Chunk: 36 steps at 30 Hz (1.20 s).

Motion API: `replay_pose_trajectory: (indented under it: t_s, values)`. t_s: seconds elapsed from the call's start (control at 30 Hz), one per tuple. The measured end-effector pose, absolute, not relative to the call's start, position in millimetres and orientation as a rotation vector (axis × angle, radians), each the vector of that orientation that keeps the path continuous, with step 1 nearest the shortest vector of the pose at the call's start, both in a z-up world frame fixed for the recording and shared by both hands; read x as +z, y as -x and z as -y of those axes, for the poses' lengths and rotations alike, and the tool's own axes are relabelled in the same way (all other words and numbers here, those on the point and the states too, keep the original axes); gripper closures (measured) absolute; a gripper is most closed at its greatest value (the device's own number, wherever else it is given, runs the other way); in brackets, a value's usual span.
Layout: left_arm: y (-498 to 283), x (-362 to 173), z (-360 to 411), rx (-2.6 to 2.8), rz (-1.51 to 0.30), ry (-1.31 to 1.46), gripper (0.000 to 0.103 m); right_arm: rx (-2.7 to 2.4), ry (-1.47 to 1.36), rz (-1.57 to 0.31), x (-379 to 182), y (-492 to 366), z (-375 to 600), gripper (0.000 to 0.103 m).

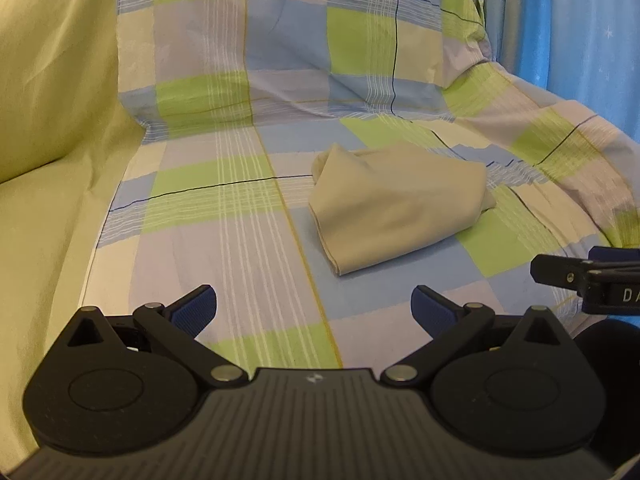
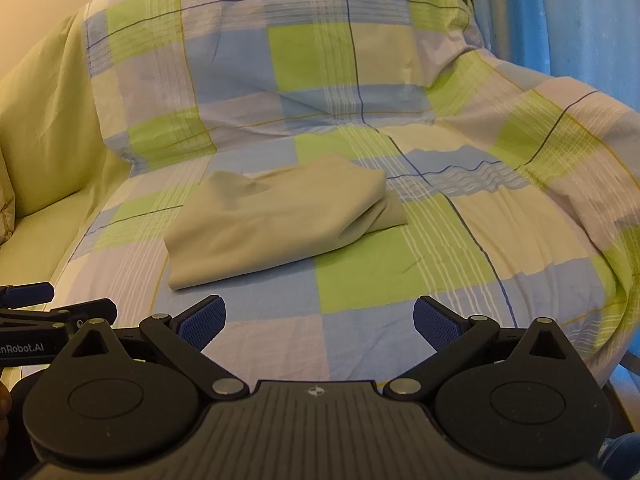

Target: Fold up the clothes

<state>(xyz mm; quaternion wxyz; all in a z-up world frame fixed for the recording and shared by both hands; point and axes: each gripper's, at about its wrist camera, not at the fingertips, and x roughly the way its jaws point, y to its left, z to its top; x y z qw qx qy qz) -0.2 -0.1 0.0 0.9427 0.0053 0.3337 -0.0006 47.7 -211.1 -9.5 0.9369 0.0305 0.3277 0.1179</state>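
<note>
Both hand-held grippers, left (image 1: 314,306) and right (image 2: 319,316), hovered spread and empty before the folded beige cloth garment (image 2: 276,224) on the checked blue-green bedsheet (image 2: 400,276); folding looked finished, so next likely smoothing or setting aside

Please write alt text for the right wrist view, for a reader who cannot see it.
A folded beige cloth lies on a checked sheet of blue, green and white. The open right tool is in front of it, holding nothing.
</note>
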Motion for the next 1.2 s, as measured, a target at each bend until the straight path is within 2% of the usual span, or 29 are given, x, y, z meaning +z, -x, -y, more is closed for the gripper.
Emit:
replay_pose_trajectory:
  t_s: [1.2]
  values:
    - [5.3,-2.3,0.1,0.012,-0.637,-0.008,0.001,0.239,-0.089,-0.675,-9.7,-46.9,215.7,0.0]
